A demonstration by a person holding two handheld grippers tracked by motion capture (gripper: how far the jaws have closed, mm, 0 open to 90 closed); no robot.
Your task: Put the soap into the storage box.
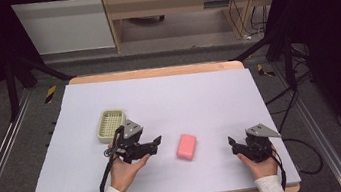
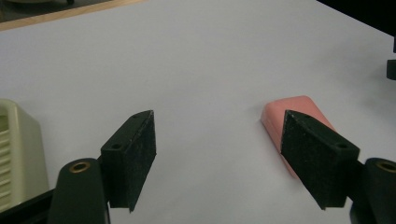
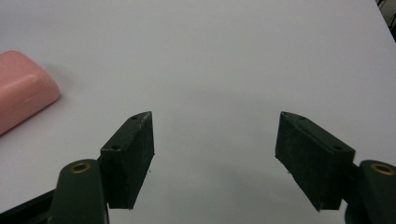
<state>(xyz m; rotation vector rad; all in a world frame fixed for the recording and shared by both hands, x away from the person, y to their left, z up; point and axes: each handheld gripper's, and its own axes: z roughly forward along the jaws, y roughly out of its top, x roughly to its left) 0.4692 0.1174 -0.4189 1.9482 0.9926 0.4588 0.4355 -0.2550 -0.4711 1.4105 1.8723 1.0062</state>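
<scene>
While the left tongs (image 1: 157,141) gape with nothing between them, the pink soap (image 1: 186,147) lies just beside them on the white surface (image 1: 199,97). The right tongs (image 1: 232,143) gape too, farther off. The yellow basket (image 1: 111,124) sits behind.

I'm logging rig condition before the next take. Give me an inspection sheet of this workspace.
Surface: pale sheet over a wooden table, flat, no stains seen.
Job's things: pink soap lies flat between the grippers; cream slatted tray stands behind the left gripper, nothing seen in it.
Clutter: nothing seen.
Grippers: left gripper points at the soap, jaws open, nothing between them; right gripper rests near the front edge, jaws open, nothing between them.
Cables: one trails from each gripper toward the front edge; more lie on the floor at right.
Surroundings: dark frame legs, floor rails, wooden furniture behind.
</scene>
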